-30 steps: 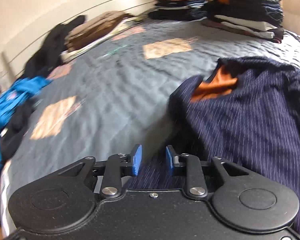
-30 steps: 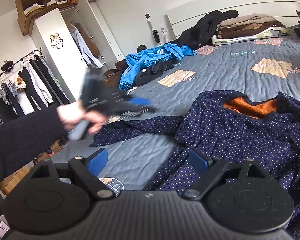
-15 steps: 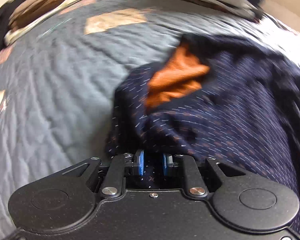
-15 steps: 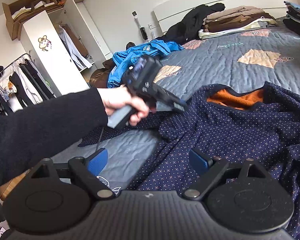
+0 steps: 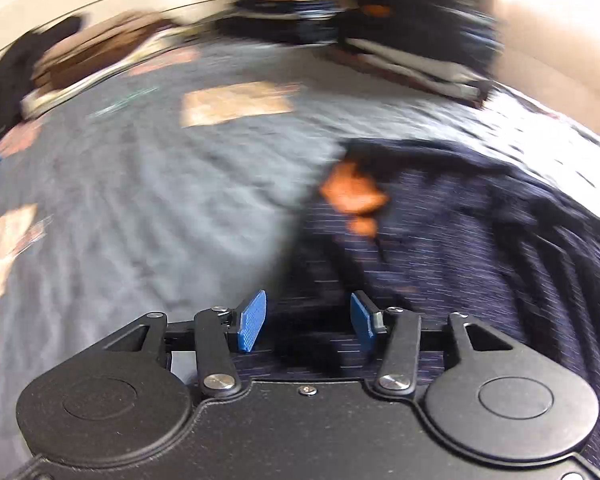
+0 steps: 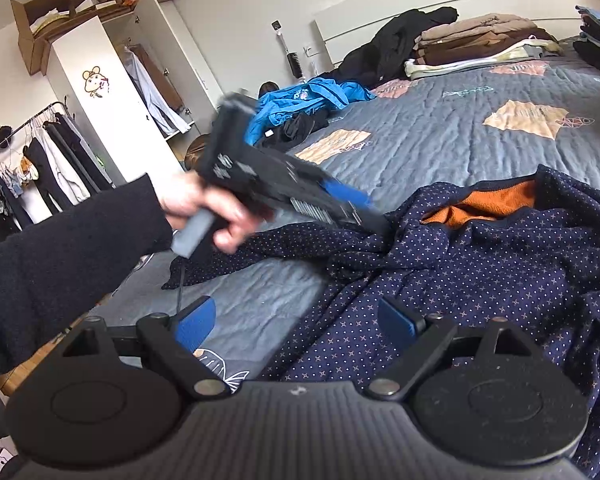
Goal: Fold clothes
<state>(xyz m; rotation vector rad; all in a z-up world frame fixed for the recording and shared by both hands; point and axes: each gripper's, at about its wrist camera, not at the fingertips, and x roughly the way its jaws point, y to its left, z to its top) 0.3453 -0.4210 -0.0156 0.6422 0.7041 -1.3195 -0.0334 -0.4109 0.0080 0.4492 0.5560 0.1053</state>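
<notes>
One big quilted grey bedspread (image 6: pixel 440 152), soft and rippled with tan patches, carries a rumpled navy dotted top (image 6: pixel 480 264) with fuzzy orange lining, lying at the near edge, sleeve trailing left. Step in hand looks like laying it out flat; next calls for a fresh pinch on sleeve or shoulder. Left gripper (image 5: pixel 307 318) has just been opening, jaws apart over cloth, gripping nothing. Right gripper (image 6: pixel 296 322) gapes wide, empty
</notes>
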